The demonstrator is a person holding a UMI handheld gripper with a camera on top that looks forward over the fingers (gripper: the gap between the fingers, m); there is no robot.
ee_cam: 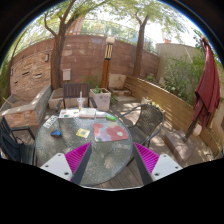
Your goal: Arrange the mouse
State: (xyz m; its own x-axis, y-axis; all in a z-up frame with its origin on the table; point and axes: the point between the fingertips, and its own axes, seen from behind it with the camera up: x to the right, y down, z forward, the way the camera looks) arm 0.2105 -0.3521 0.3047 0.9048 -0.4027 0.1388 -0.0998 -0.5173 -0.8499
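Observation:
A round glass table [60, 150] stands on a patio. A reddish mouse pad [111, 131] lies on it, beyond my fingers. A small dark object [112, 117], possibly the mouse, sits just past the pad's far edge; it is too small to be sure. My gripper [112, 160] is open and empty, held above the table's near side. Its magenta pads [77, 158] are spread wide with only glass between them.
On the table lie a white box [68, 115], a white bottle [82, 103], a yellow item [82, 131] and a blue item [56, 131]. Metal chairs [150, 118] ring the table. A planter [100, 98], a brick wall [80, 60] and a wooden fence [165, 100] lie beyond.

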